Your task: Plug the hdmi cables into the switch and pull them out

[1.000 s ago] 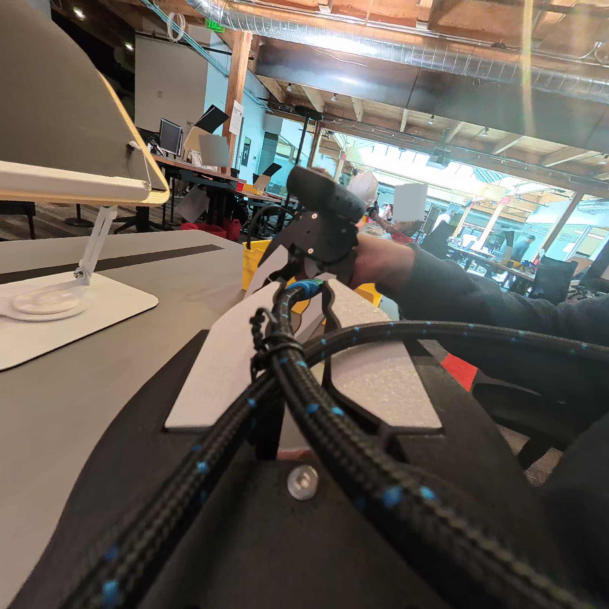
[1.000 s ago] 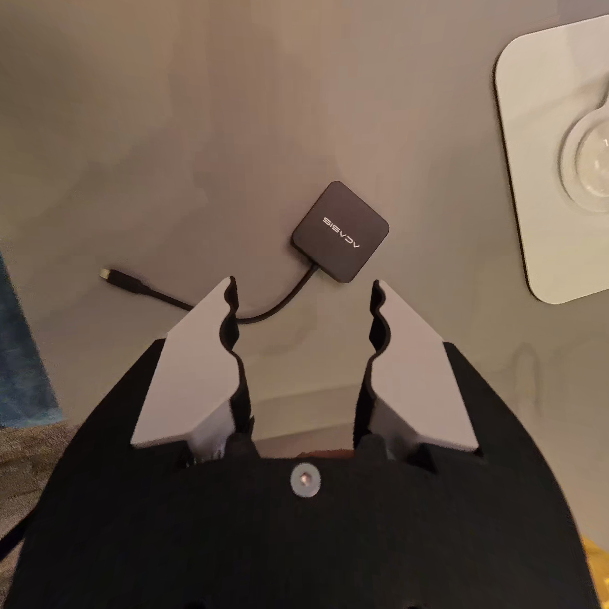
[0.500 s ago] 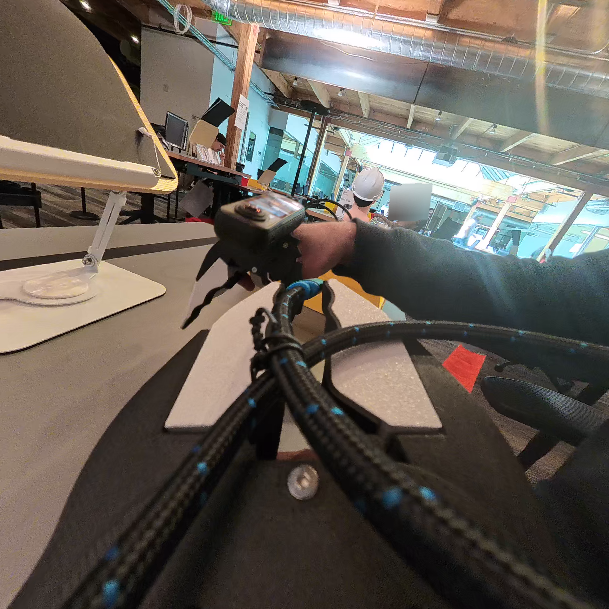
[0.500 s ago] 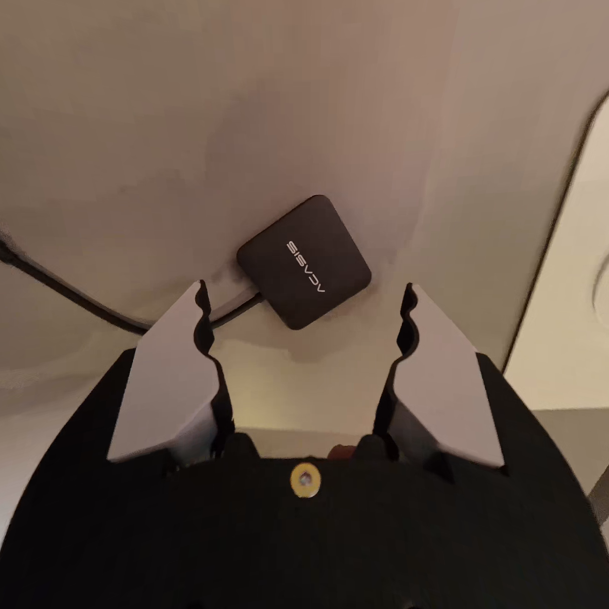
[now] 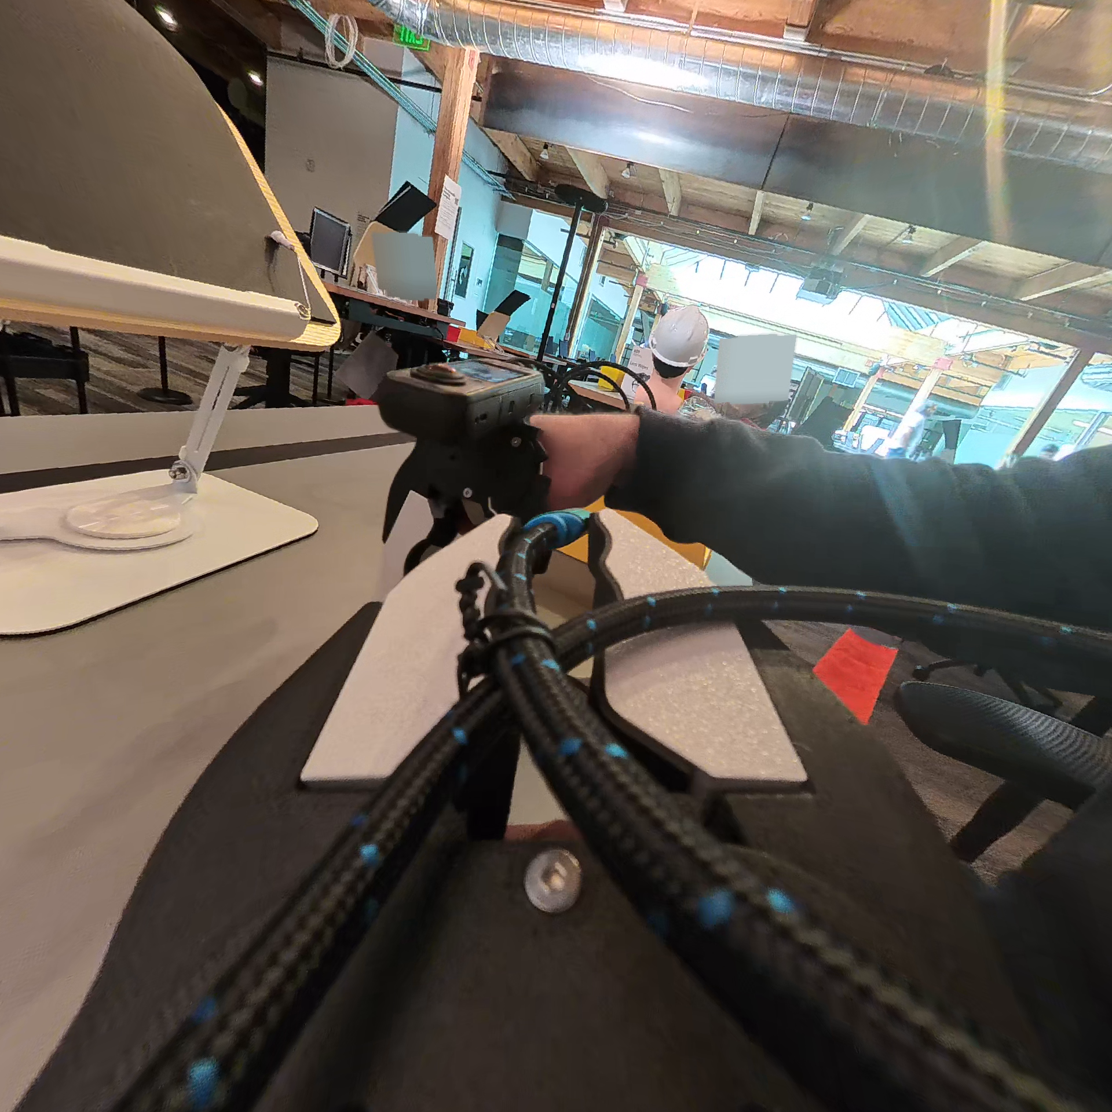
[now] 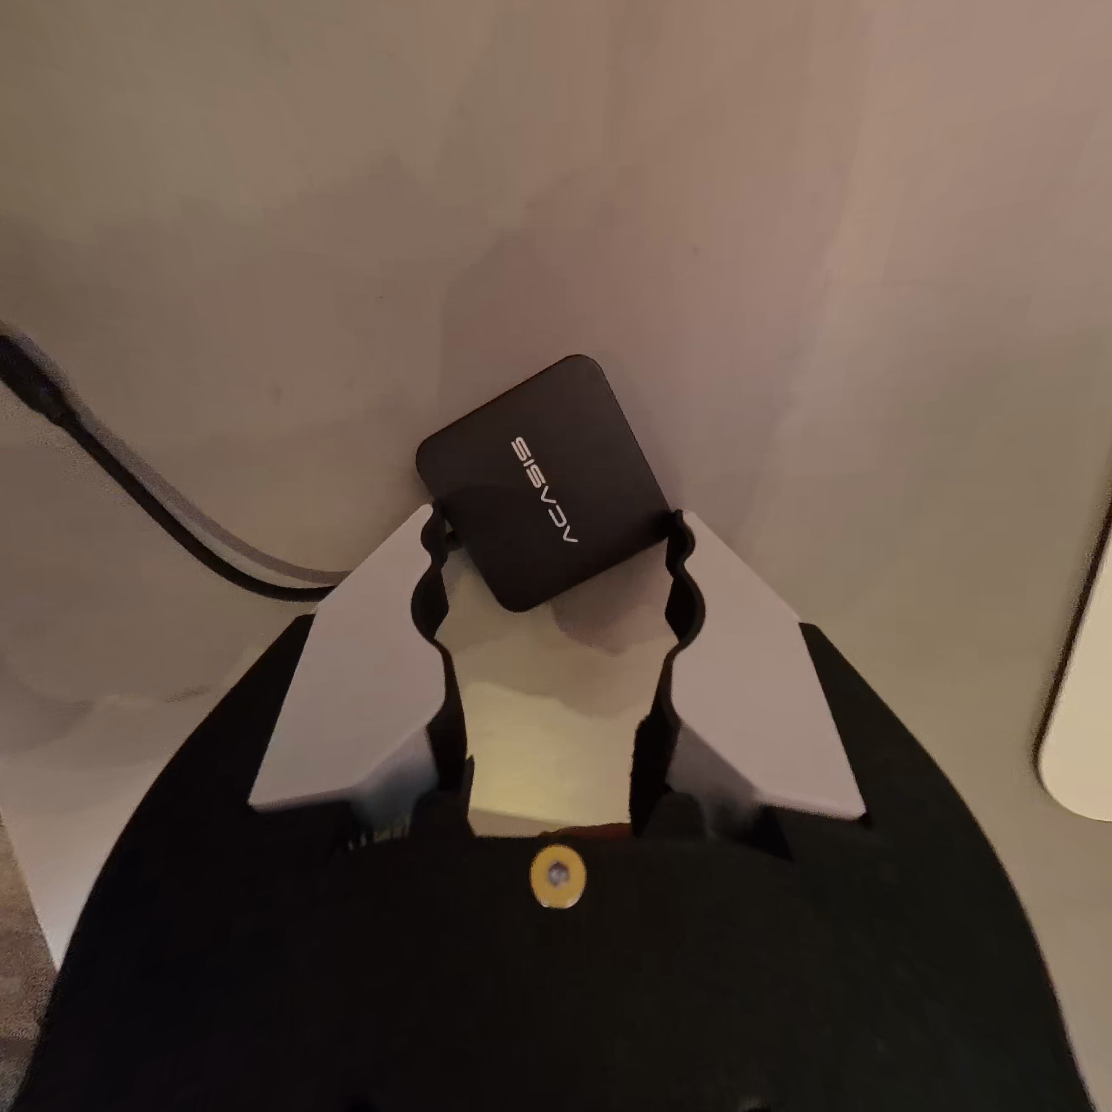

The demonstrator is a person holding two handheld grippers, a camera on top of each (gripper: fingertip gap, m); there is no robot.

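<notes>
switch (image 6: pixel 541 481) between right gripper (image 6: pixel 556 517) fingers (image 6: pixel 373 632)

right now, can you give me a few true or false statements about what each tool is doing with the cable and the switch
1. The left tool is shut on the black braided cable with blue flecks. True.
2. The right tool is clamped tight on the small flat black square switch. False: its fingers stand apart, straddling the switch's near corners.
3. The switch lies on the grey tabletop. True.
4. The braided cable is plugged into the switch. False: its blue-collared end sits in the left tool.
</notes>
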